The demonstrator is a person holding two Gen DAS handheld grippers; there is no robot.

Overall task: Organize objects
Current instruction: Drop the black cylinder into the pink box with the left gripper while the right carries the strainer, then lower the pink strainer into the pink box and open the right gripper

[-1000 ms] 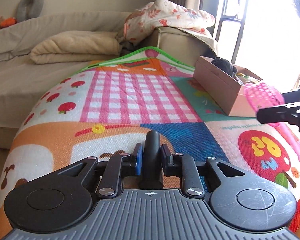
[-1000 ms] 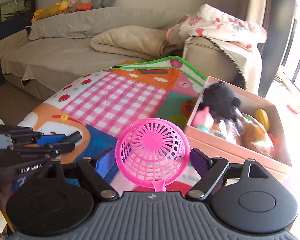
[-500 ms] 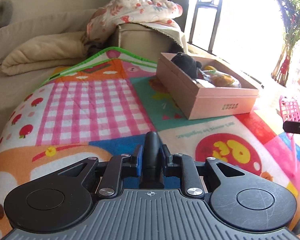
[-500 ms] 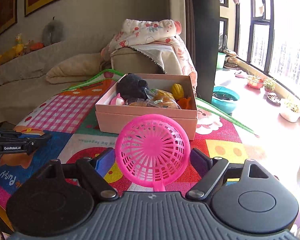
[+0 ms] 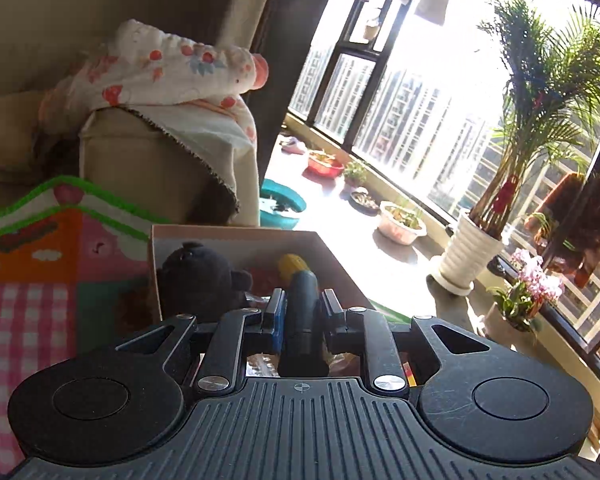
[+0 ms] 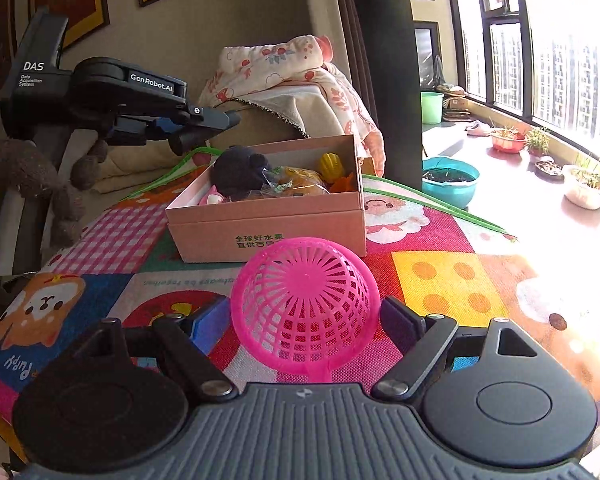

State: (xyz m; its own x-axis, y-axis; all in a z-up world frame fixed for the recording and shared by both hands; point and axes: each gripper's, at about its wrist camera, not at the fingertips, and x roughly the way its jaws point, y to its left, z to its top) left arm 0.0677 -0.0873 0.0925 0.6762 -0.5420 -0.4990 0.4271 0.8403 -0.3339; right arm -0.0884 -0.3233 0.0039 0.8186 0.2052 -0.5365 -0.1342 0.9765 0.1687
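My left gripper (image 5: 302, 312) is shut on a dark cylindrical object (image 5: 303, 320) and hovers over the near-left end of the pink cardboard box (image 5: 236, 236). The right wrist view shows it (image 6: 204, 124) held above and left of the box (image 6: 268, 216). The box holds a black plush toy (image 6: 240, 170), a yellow toy (image 6: 331, 166) and other toys. My right gripper (image 6: 306, 316) holds a pink mesh basket (image 6: 304, 308) between its fingers, low over the play mat (image 6: 440, 280), in front of the box.
A sofa arm with a floral blanket (image 6: 284, 76) stands behind the box. A teal basin (image 6: 450, 184), plant pots (image 6: 586, 188) and a potted palm (image 5: 472, 256) line the sunny window ledge on the right. A brown plush (image 6: 28, 168) sits at left.
My left gripper has risen and swung right with the dark object, from low over the mat to above the box. My right gripper has moved closer to the box with the basket.
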